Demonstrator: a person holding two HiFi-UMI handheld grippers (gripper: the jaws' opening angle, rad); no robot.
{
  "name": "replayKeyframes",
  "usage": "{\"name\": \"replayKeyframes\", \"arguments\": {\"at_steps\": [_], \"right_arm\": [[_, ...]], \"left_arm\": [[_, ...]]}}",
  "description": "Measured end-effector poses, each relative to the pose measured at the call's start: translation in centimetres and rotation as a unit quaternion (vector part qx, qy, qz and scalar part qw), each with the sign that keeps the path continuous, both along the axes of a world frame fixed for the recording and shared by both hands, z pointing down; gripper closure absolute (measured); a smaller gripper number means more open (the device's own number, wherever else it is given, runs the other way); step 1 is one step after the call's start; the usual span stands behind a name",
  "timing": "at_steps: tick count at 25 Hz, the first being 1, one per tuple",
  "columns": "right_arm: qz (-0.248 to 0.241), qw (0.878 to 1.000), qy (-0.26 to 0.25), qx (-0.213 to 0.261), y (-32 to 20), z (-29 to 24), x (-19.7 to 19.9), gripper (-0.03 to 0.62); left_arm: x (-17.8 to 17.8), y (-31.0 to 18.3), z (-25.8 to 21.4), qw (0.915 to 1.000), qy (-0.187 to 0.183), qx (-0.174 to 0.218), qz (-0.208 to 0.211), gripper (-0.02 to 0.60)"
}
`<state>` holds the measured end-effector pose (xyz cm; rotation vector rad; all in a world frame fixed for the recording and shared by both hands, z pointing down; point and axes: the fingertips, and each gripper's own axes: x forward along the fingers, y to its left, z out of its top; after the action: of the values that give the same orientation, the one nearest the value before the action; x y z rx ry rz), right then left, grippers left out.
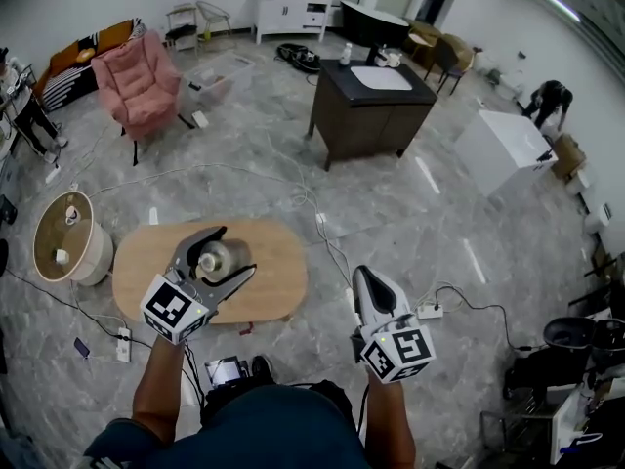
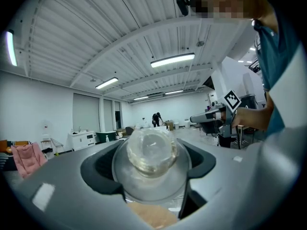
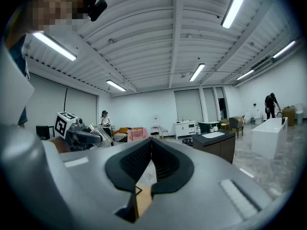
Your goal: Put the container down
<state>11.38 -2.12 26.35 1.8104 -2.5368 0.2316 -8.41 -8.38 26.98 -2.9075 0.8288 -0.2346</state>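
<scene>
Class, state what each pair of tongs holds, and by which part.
Left tongs: clear round container, gripped across its wide body. Right tongs: shut, holding nothing.

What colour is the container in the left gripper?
Clear and see-through, faintly yellowish; the container shows best in the left gripper view.

Clear, glossy, smooth-walled container [image 2: 151, 159], glass or plastic, between matt grey plastic jaws of the left gripper [image 1: 234, 250], lined in black. Below, matt pale wood tabletop [image 1: 278, 262] on polished grey stone-look floor [image 1: 420, 213]. Soft pink cloth armchair [image 1: 142, 81] beyond.
</scene>
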Motion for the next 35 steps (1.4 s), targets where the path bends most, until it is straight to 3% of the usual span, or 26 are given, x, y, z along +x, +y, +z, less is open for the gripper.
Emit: {"name": "replayKeyframes", "arguments": {"at_steps": [8,18,24,35], "right_arm": [[-0.013,1.0,0.011,-0.003,-3.6,-0.1,-2.2,0.583],[-0.085,0.996,0.001,-0.006,-10.8,0.9,-5.7,0.583],[-0.127,0.992,-0.003,-0.016,-16.2,2.0,-5.6,0.583],[-0.16,0.984,-0.004,-0.071,-24.0,7.8,-3.3,0.583]], "left_arm": [[-2.3,-2.8,0.4,0.9999,0.013,-0.003,-0.011,0.245],[-5.3,-6.4,1.6,0.9976,-0.003,-0.016,-0.067,0.245],[-4.5,-10.1,3.1,0.9945,-0.015,-0.03,-0.1,0.245],[-1.9,-17.8,9.9,0.9874,-0.025,-0.084,-0.132,0.244]]}}
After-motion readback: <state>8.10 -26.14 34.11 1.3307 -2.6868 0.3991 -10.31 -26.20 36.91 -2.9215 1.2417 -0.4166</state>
